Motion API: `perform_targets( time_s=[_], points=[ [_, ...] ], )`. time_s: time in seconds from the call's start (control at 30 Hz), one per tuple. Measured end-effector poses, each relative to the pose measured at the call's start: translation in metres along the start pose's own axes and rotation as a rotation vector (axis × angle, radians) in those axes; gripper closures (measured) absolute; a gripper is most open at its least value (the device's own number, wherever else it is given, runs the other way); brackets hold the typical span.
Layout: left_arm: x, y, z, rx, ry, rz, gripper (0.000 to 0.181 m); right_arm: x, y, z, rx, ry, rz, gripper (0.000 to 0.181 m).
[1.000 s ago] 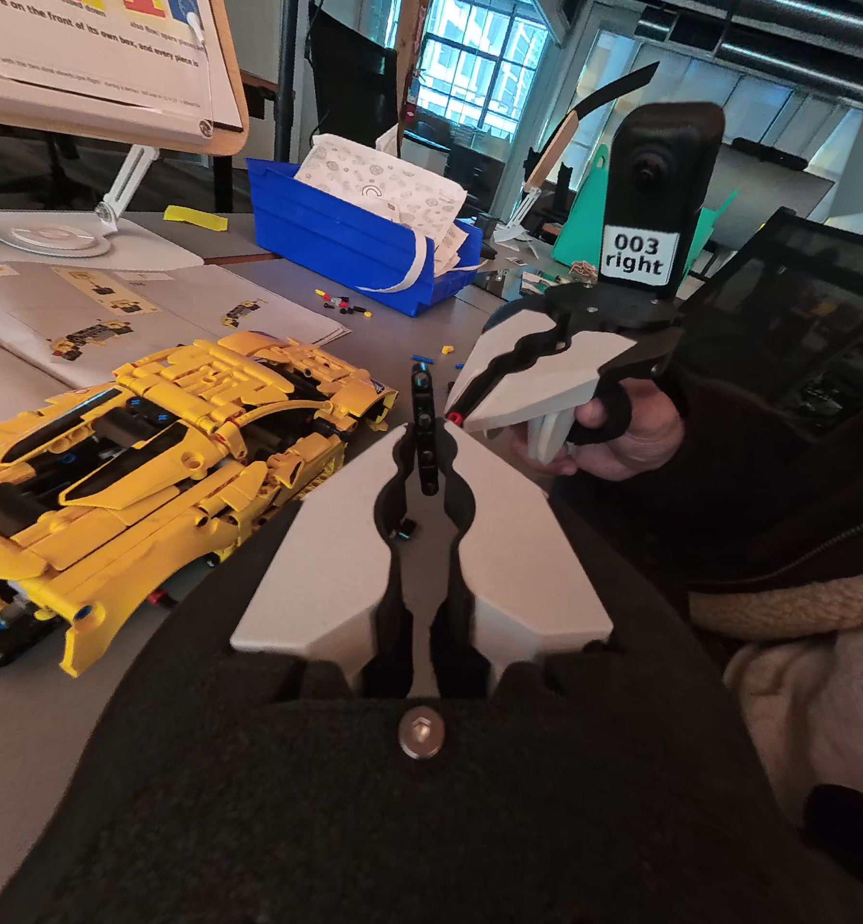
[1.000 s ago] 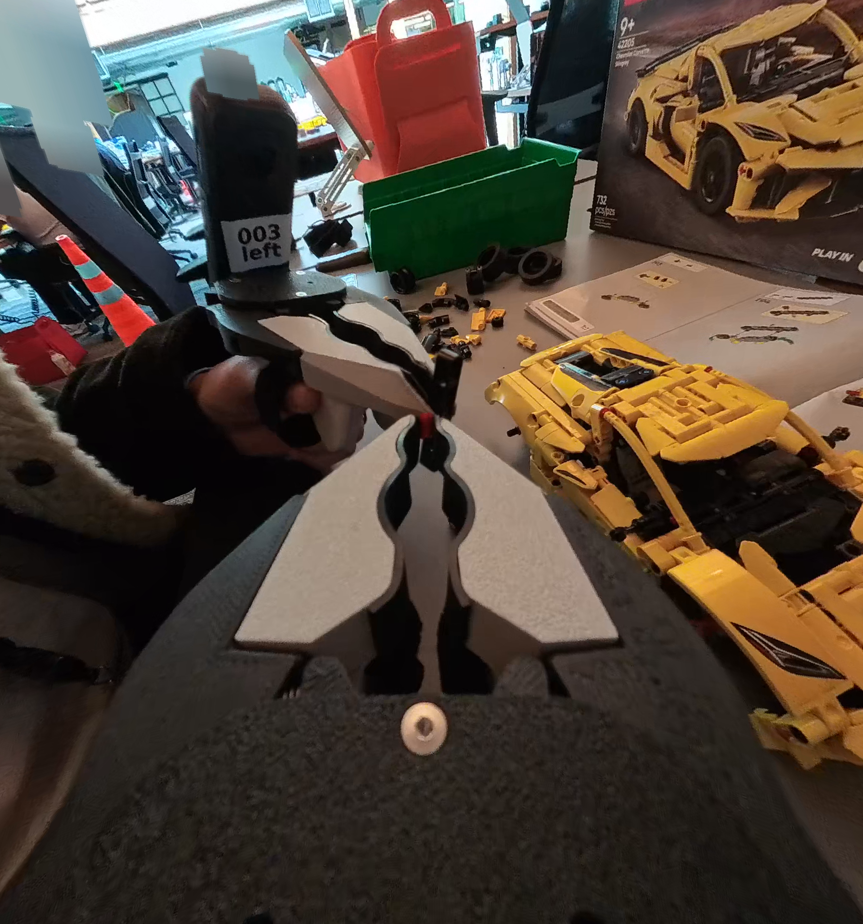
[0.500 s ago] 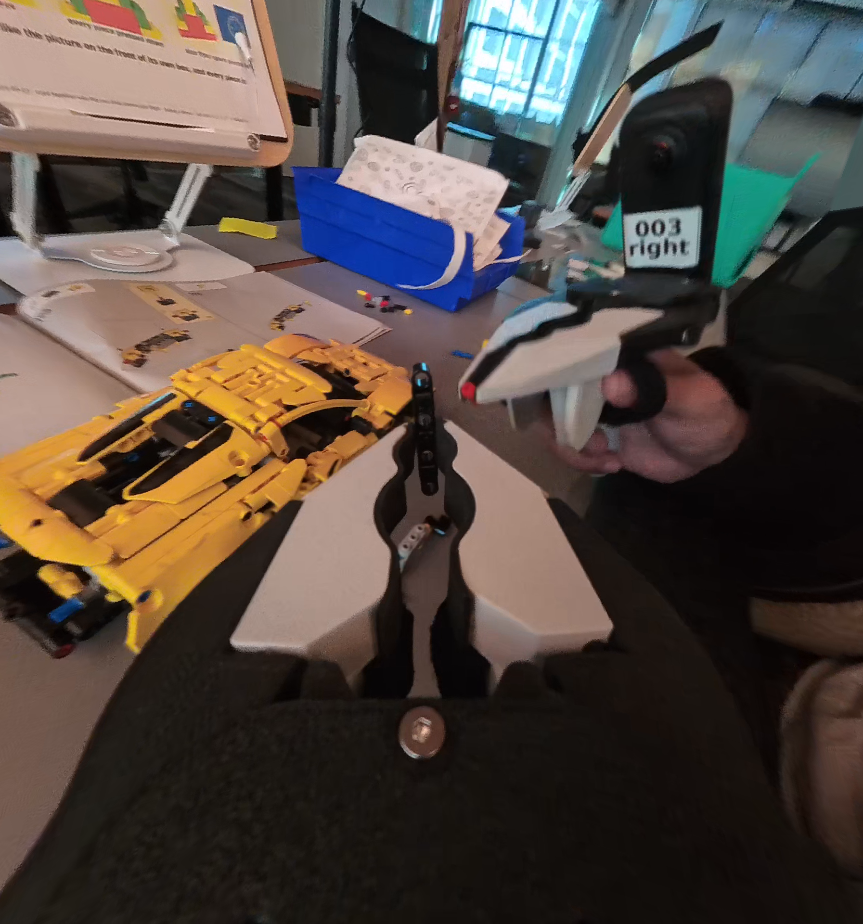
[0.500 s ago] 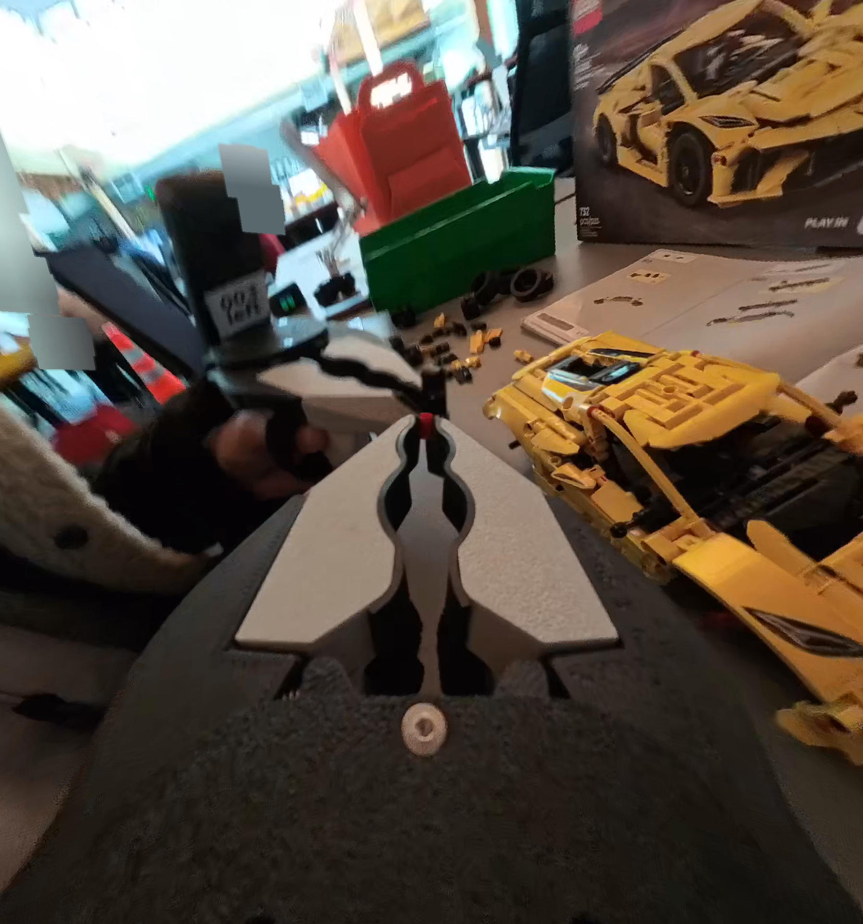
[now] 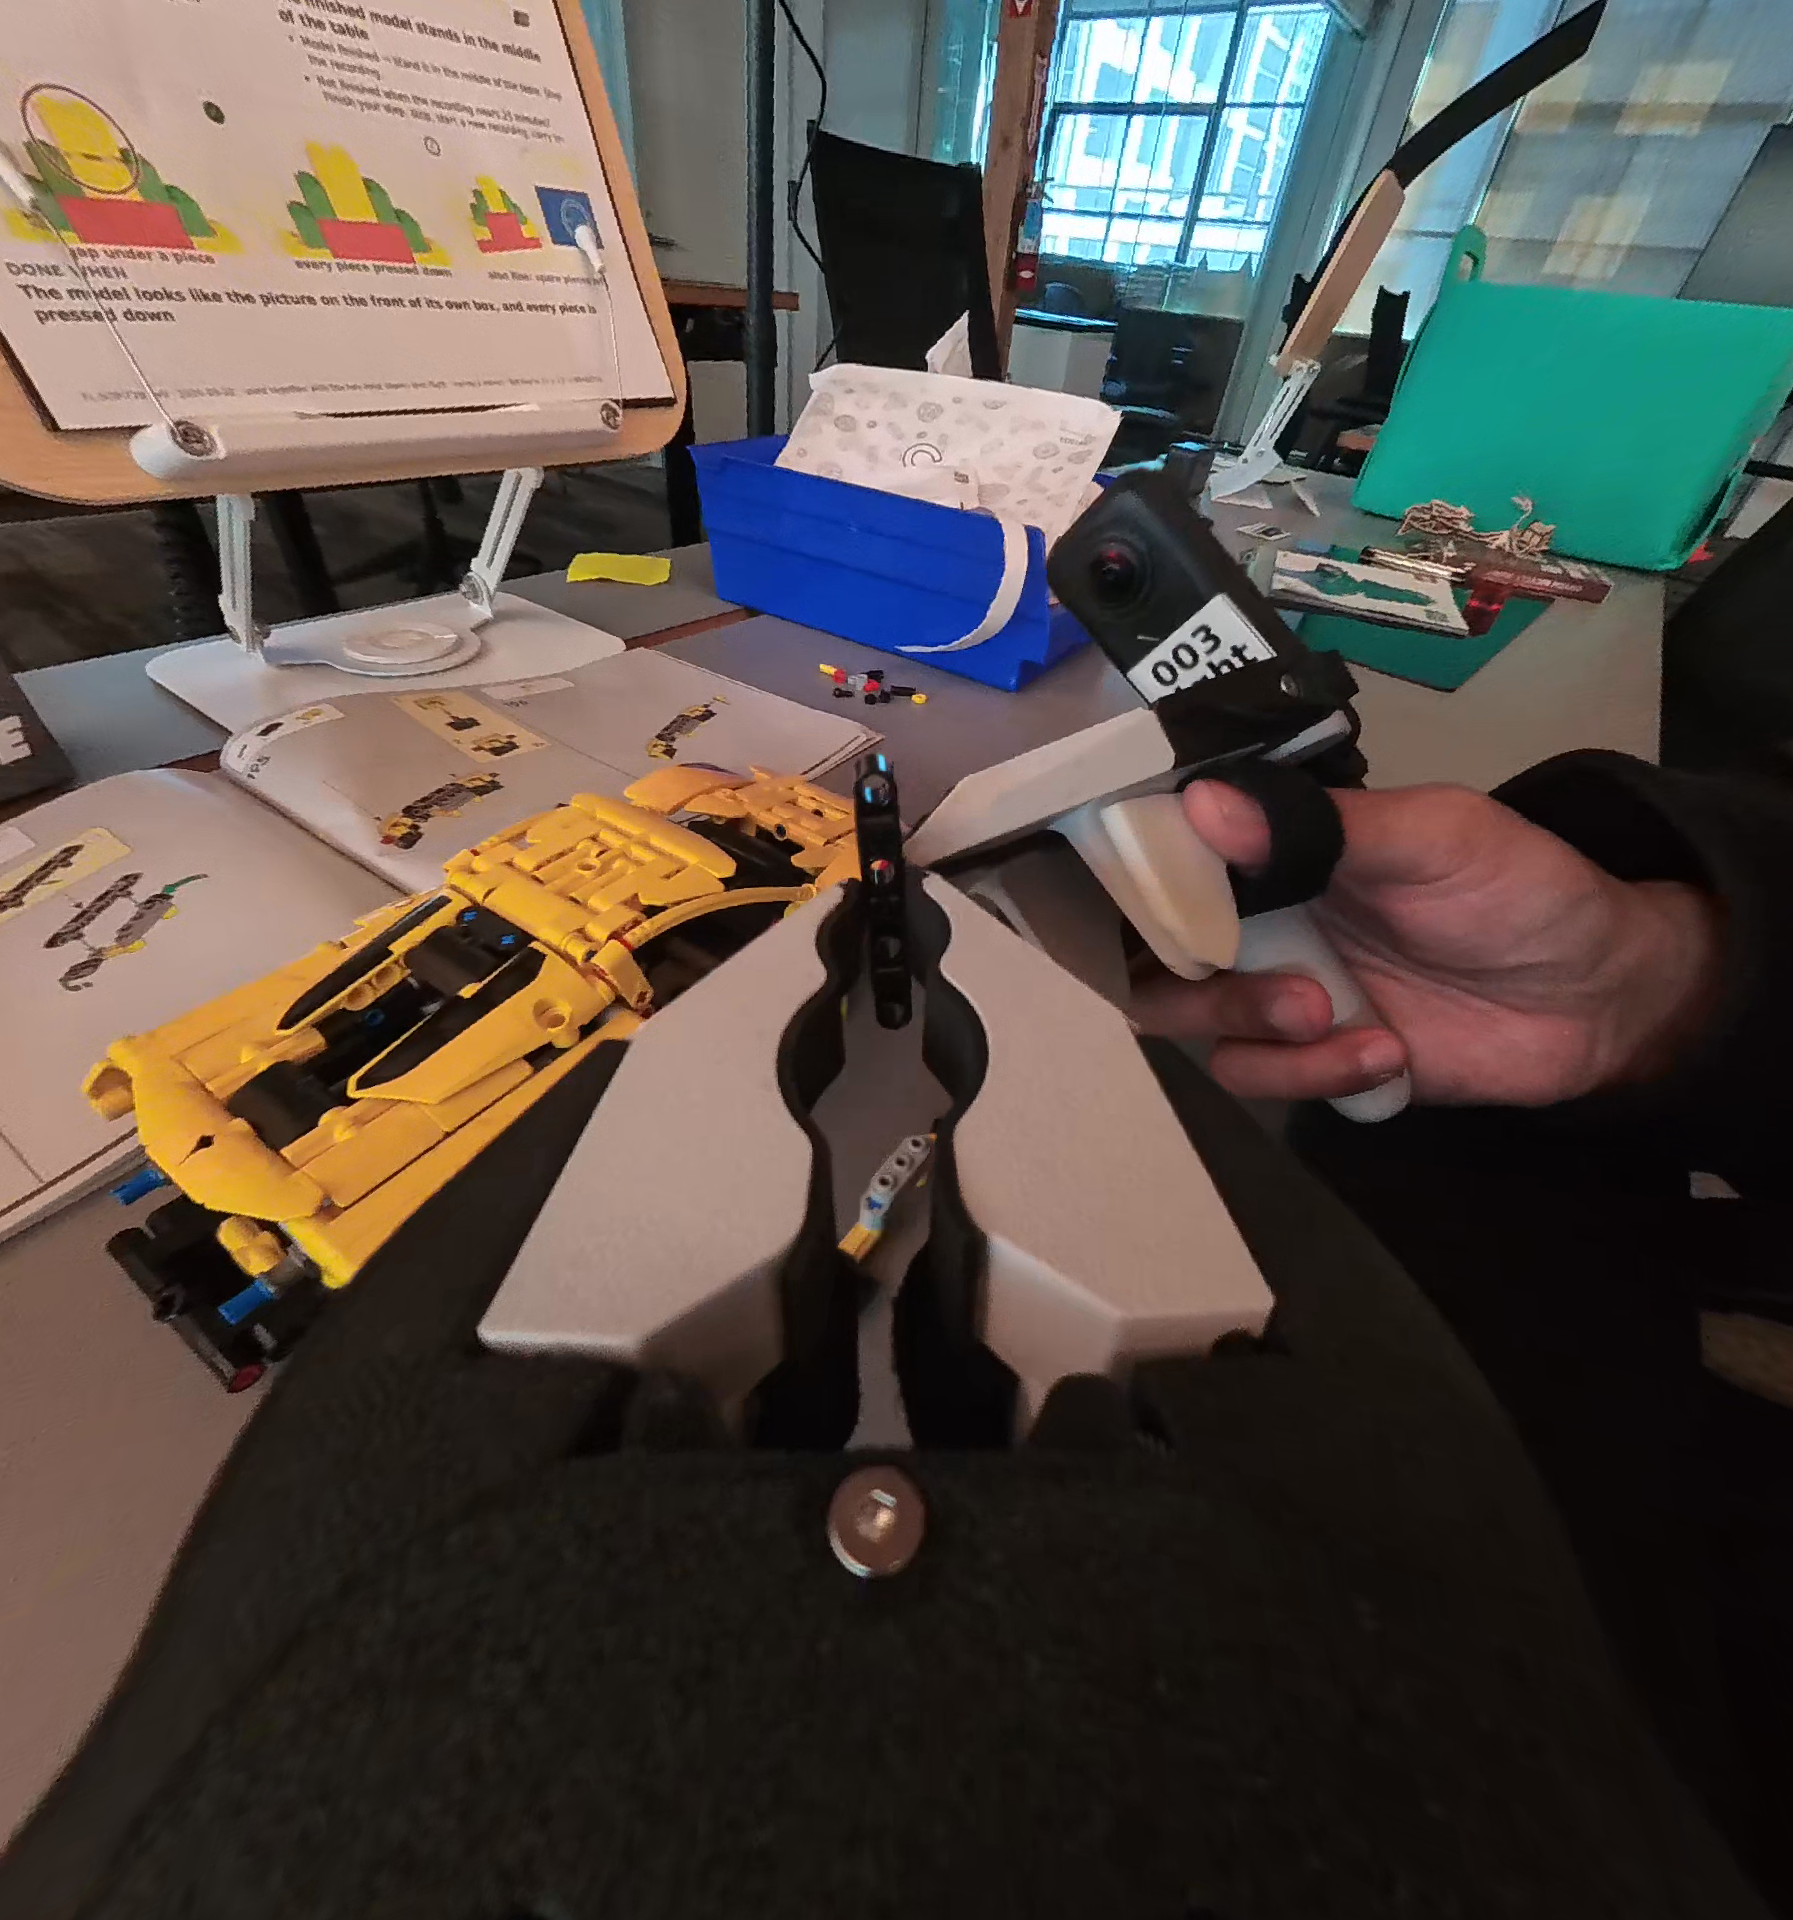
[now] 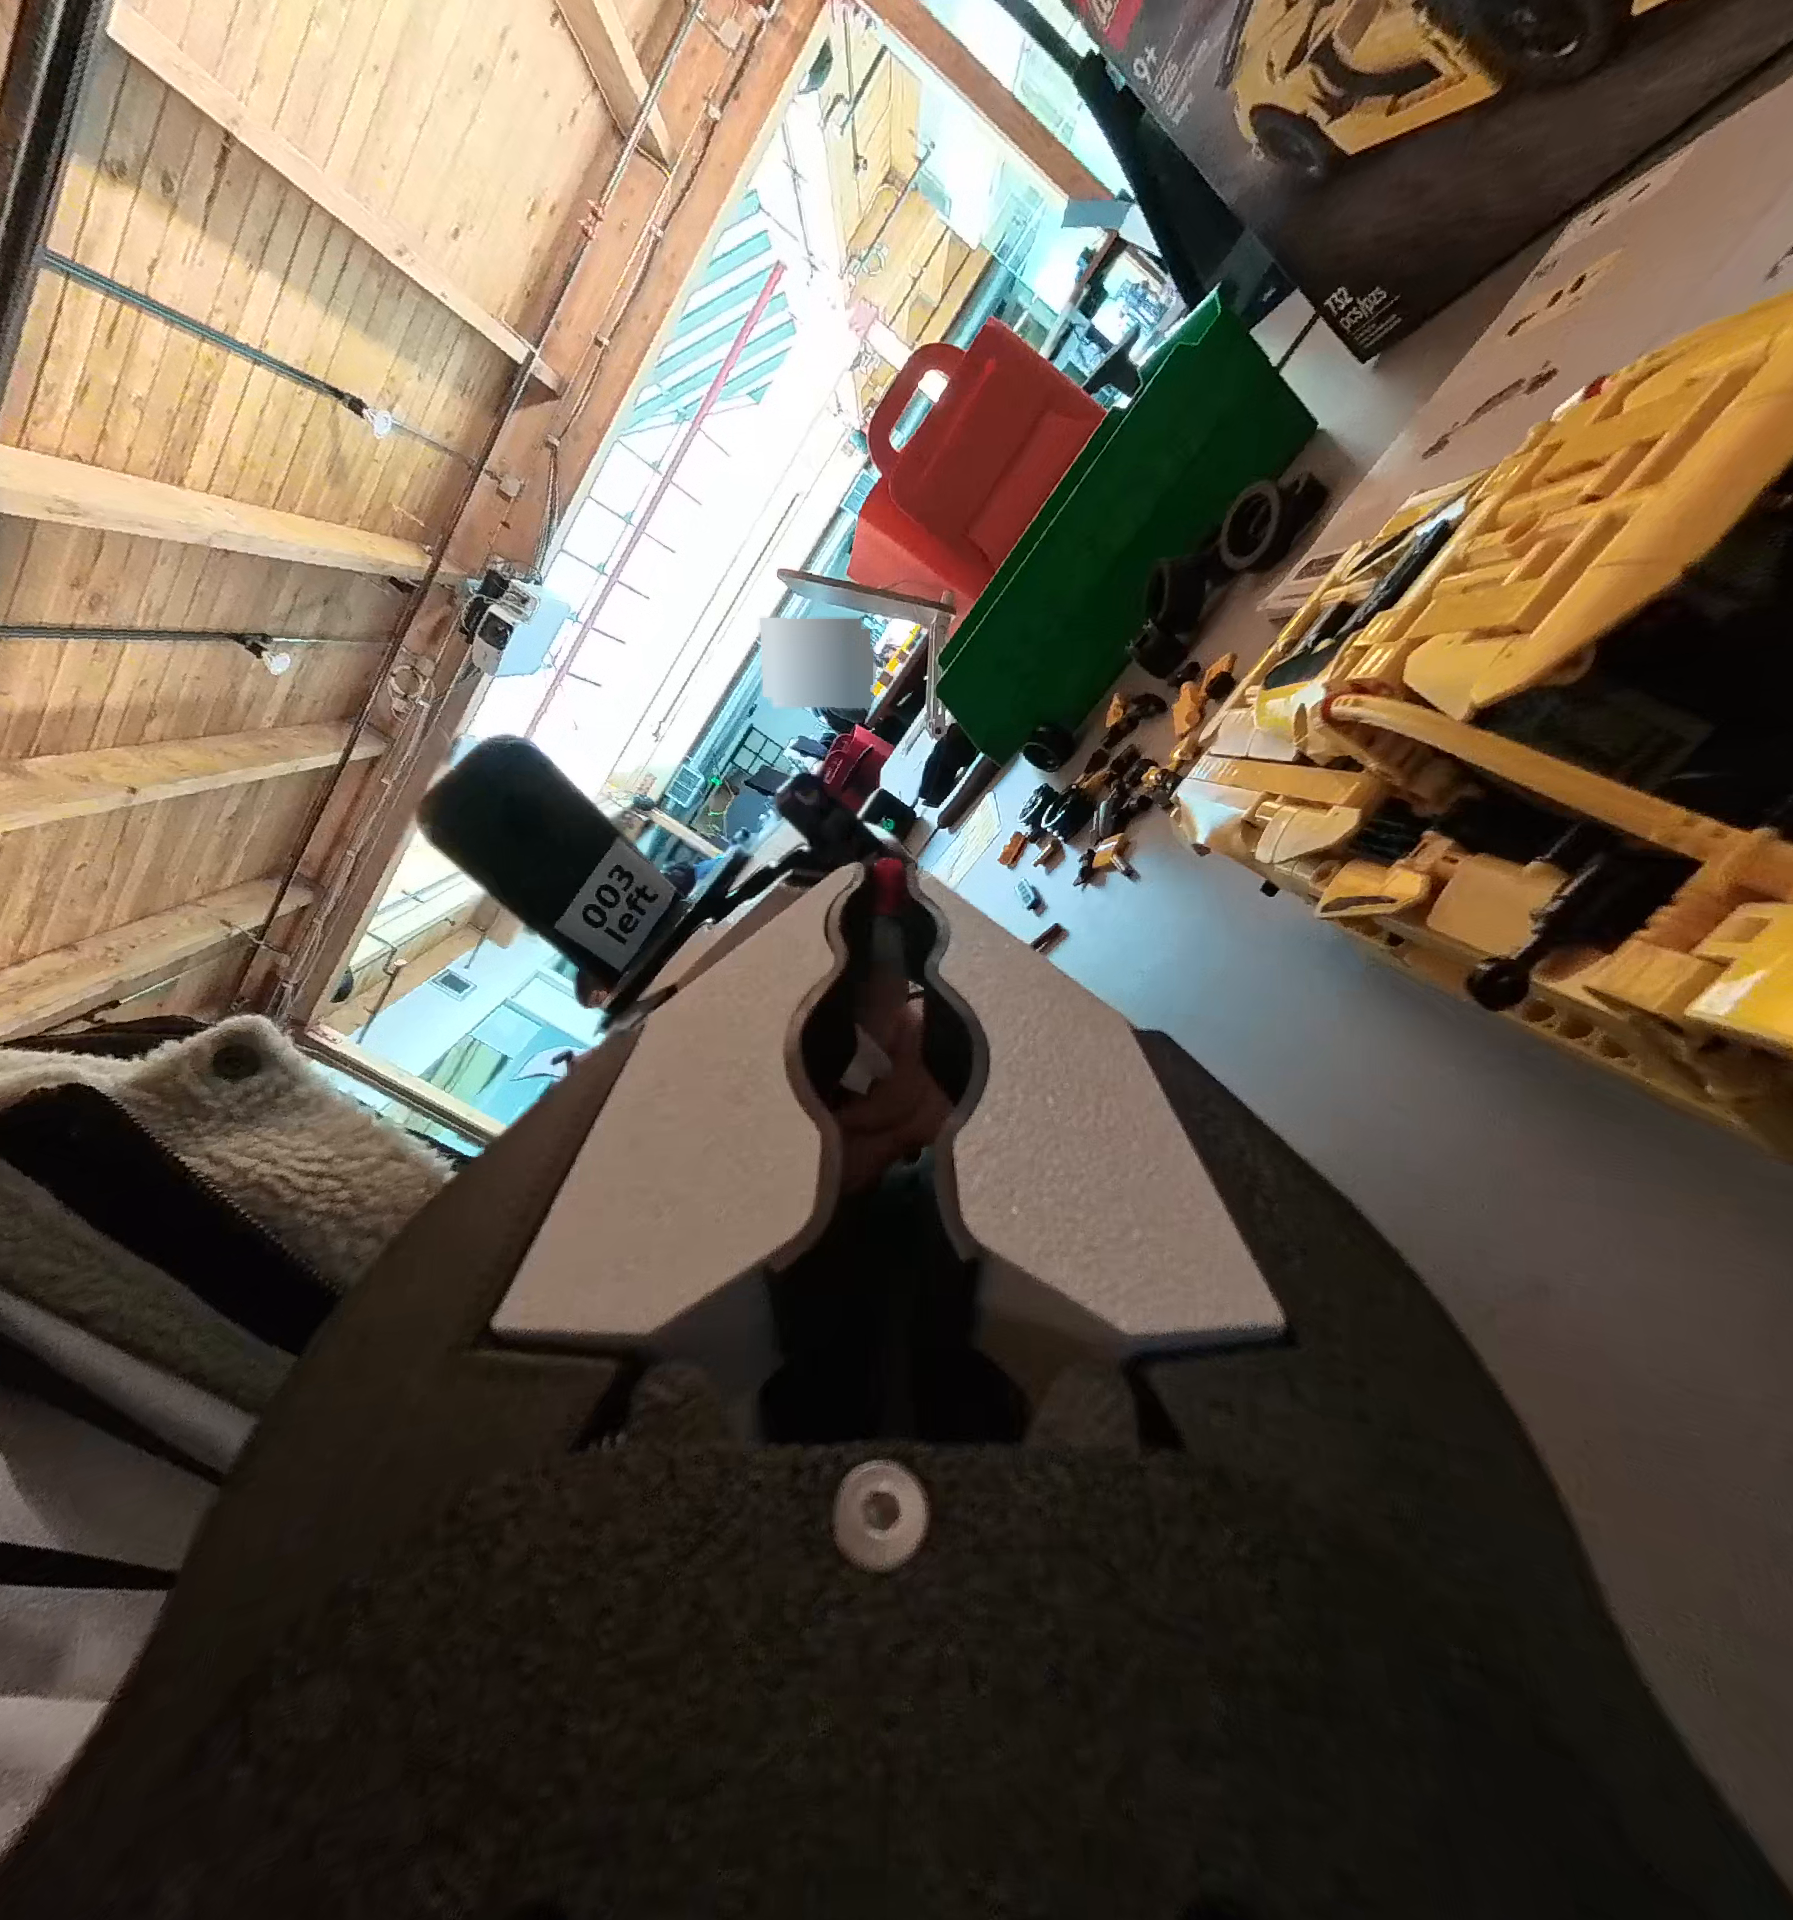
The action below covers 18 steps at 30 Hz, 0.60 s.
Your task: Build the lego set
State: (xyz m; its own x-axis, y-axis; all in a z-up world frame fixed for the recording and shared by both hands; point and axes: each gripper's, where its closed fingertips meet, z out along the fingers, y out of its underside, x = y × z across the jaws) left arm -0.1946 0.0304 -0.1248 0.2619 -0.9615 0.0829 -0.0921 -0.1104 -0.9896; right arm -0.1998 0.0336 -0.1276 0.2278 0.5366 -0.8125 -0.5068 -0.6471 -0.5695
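Left claw: clenched on a slim black beam, which I hold upright; its top end sticks out past my fingertips, with a small blue-grey pin showing in its upper hole.

Right claw: clenched on a small red pin right at the tips; only the red end shows, so I cannot tell its full length.

Key relation: seen from my left claw, the right claw comes in from the right and slightly ahead, its tip just beside the beam's upper part. I cannot tell whether pin and beam are touching.

Long axis: the beam runs vertically, in line with my left fingers; the right claw lies nearly crosswise to it, so I judge the pin is aimed at a hole through the beam's side.

Nearer hand: both meet in the air above the surface, so neither has to reach far.

Car: the yellow model sits on the surface to the left of and beyond my left claw, well to the right of my right one, resting partly on an open instruction booklet.

Loose parts: scattered ahead of my right claw, beside a green bin.

Next move, my guess: line the pin up with the hole, then press across.
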Motion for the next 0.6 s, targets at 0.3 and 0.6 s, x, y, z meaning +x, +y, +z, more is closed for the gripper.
perform_targets(
  time_s=[0.3, 0.6],
  points=[
    [-0.0074, -0.0019, -0.0011, 0.003, -0.076, 0.062, 0.174, -0.0032, 0.0018, 0.0016, -0.008, -0.037, 0.031, 0.179],
    [-0.0044, -0.0082, -0.0043, 0.036, -0.067, 0.093, 0.174, -0.0063, 0.0040, 0.0007, -0.035, -0.019, -0.048, 0.178]
  ],
)
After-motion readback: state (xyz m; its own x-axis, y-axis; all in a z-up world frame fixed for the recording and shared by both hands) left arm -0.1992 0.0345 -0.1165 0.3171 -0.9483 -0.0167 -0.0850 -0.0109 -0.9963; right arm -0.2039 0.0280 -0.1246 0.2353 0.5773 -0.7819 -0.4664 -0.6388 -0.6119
